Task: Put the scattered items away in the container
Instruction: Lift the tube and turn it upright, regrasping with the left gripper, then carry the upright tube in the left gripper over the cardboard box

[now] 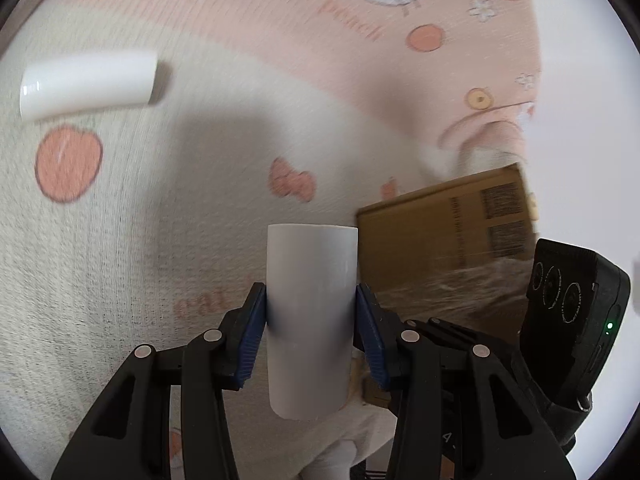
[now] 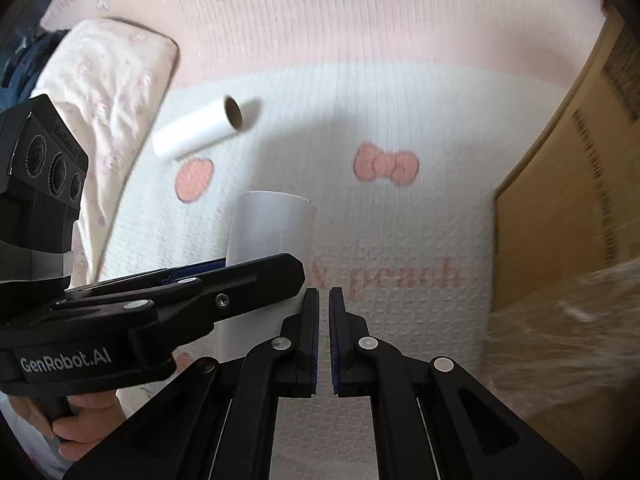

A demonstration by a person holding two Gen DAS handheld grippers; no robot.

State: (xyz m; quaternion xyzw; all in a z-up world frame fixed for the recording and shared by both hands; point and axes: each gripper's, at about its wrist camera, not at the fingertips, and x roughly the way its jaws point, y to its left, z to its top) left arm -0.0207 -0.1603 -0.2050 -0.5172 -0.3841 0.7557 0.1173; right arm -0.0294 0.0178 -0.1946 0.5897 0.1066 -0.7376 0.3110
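My left gripper (image 1: 311,308) is shut on a white tube (image 1: 312,312), held upright above the bedspread; the same tube (image 2: 268,228) and the left gripper (image 2: 240,276) show in the right wrist view. A second white tube (image 1: 88,84) lies on its side on the bedspread, far left; in the right wrist view it (image 2: 200,128) shows a brown cardboard core. The cardboard box (image 1: 444,236) stands to the right of the held tube, and at the right edge in the right wrist view (image 2: 560,216). My right gripper (image 2: 324,308) is shut and empty.
A pink and white bedspread (image 2: 400,80) with peach and bow prints covers the surface. A pink patterned pillow (image 2: 108,92) lies at the left. The right gripper's body (image 1: 572,320) is beside the box in the left wrist view.
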